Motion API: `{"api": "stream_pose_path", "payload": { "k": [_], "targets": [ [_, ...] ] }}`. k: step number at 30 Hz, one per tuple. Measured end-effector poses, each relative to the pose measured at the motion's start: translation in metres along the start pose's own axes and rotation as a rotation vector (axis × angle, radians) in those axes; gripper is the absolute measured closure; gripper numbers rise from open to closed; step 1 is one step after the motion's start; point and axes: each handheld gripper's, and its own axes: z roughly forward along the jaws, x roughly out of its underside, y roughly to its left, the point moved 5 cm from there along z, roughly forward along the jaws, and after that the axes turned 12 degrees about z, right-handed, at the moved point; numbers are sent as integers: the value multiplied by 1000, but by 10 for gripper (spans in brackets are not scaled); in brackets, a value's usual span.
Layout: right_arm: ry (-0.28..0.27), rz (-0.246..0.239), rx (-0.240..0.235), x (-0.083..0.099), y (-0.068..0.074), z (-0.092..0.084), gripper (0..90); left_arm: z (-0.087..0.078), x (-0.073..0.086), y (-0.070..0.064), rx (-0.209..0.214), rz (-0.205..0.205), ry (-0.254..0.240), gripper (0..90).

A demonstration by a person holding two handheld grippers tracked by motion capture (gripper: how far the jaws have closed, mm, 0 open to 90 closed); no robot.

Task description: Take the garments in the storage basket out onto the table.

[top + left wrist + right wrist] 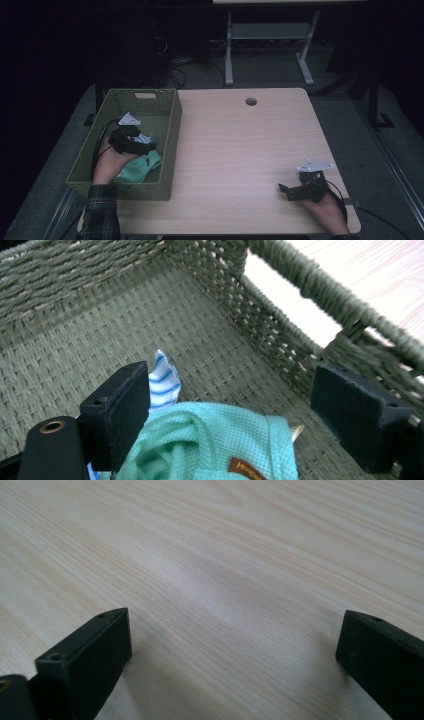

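A dim room, grey floor (pixel 280 75), with a second table's (pixel 270 31) metal legs behind.

One woven basket (pixel 172 125) at nine o'clock on one table (pixel 240 150) holds two cloths: teal (pixel 220 440), striped (pixel 162 380).

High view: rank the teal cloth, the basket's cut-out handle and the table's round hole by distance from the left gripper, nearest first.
1. Teal cloth, in the basket just under the left gripper.
2. Cut-out handle, in the basket's far wall.
3. Round hole, at the table's far edge, to the right.
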Motion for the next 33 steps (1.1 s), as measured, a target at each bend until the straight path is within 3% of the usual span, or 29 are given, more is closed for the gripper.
{"api": "stream_pose_path", "payload": {
  "k": [11,22,33],
  "targets": [
    [0,1,0,0,0,0,10,7,6,-1,22,-4,34,197],
    [0,1,0,0,0,0,11,23,13,-7,54,-12,103,200],
    [0,1,0,0,0,0,11,37,22,-11,76,-6,202,200]
  ]
}}
